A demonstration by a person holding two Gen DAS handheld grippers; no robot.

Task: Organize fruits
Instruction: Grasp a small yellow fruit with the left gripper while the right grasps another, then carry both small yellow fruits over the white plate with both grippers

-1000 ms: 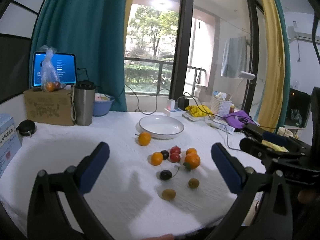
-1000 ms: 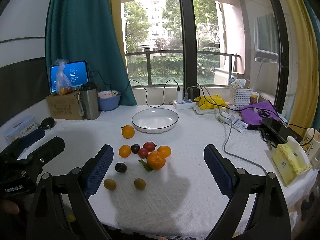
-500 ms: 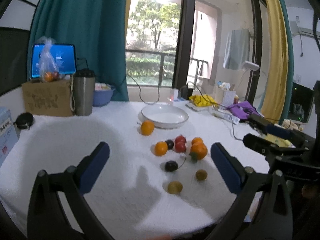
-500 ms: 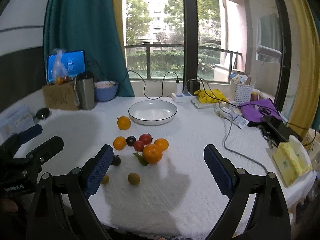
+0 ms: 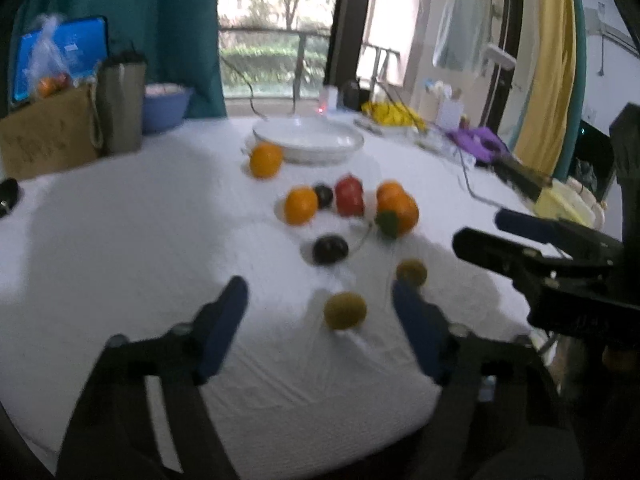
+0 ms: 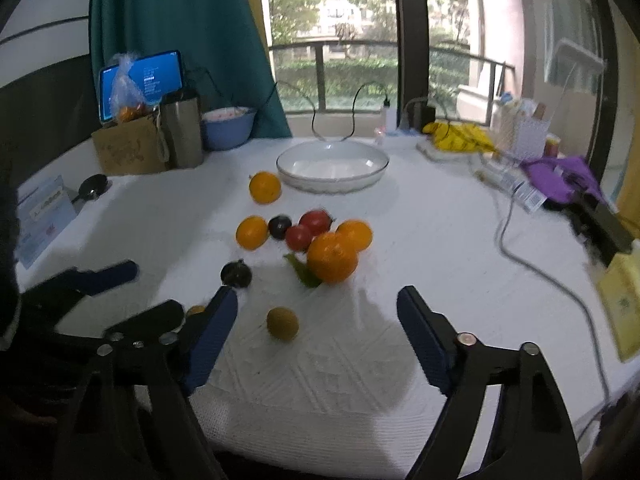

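Note:
Several fruits lie on the white tablecloth before an empty white bowl [image 6: 332, 165]: oranges [image 6: 332, 257], red fruits [image 6: 316, 222], dark plums [image 6: 236, 274] and two small yellow-green fruits. My left gripper [image 5: 320, 300] hangs low over the cloth, its jaws closing, with one yellow-green fruit [image 5: 345, 310] lying between the fingertips, untouched. My right gripper [image 6: 316, 308] is also closing, with nothing gripped; the other yellow-green fruit [image 6: 282, 323] lies on the cloth in its gap, nearer the left finger. The left gripper [image 6: 80, 284] shows at the right wrist view's left edge.
At the back left stand a cardboard box [image 6: 128, 152], a steel tumbler [image 6: 182, 132], a blue bowl [image 6: 228, 126] and a tablet. Cables [image 6: 520, 252], a purple cloth [image 6: 560, 176], bananas [image 6: 460, 138] and a yellow box [image 6: 624, 300] crowd the right side.
Both grippers have dropped toward the cloth and tilted downward, so the fruits look larger and nearer. Both pairs of jaws have narrowed from wide open.

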